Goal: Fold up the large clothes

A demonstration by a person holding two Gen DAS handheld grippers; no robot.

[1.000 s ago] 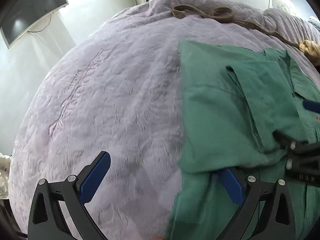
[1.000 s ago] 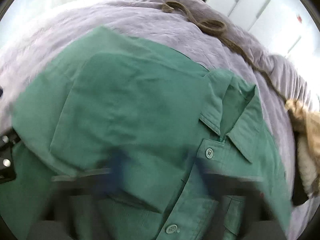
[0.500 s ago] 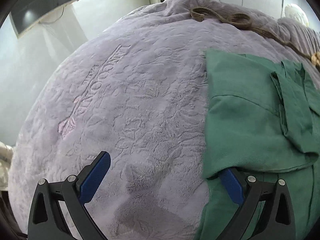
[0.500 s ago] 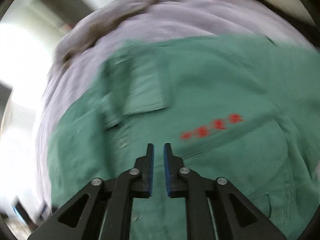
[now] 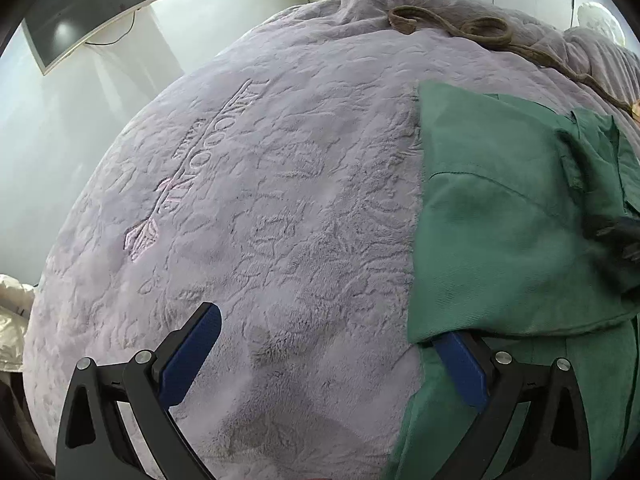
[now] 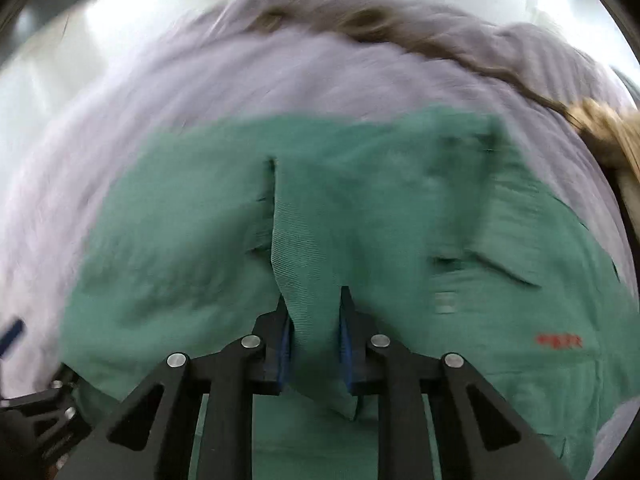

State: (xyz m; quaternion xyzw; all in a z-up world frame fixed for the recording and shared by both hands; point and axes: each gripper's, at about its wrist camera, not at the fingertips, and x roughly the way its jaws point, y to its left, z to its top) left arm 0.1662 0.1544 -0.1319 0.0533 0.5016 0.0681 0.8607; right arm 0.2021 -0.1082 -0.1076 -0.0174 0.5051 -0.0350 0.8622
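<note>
A green button-up shirt (image 5: pixel 500 240) lies on a lilac plush bed cover (image 5: pixel 280 220), its left part folded over. My left gripper (image 5: pixel 332 340) is open at the shirt's left edge; its right finger (image 5: pixel 460 364) sits under the folded edge. My right gripper (image 6: pixel 314 320) is shut on a fold of the green shirt (image 6: pixel 304 248) and holds it up over the shirt's body. The right gripper shows blurred at the right edge of the left wrist view (image 5: pixel 616 236).
A brown rope-like cord (image 5: pixel 472 32) lies across the far side of the bed. A wall screen (image 5: pixel 92 4) hangs at the upper left. A tan furry garment (image 6: pixel 608 136) lies at the right of the bed. White fabric (image 5: pixel 12 320) sits beyond the bed's left edge.
My right gripper swung around and closed on a fold of the shirt, lifting it. My left gripper stayed open at the shirt's left edge, shifting a little left.
</note>
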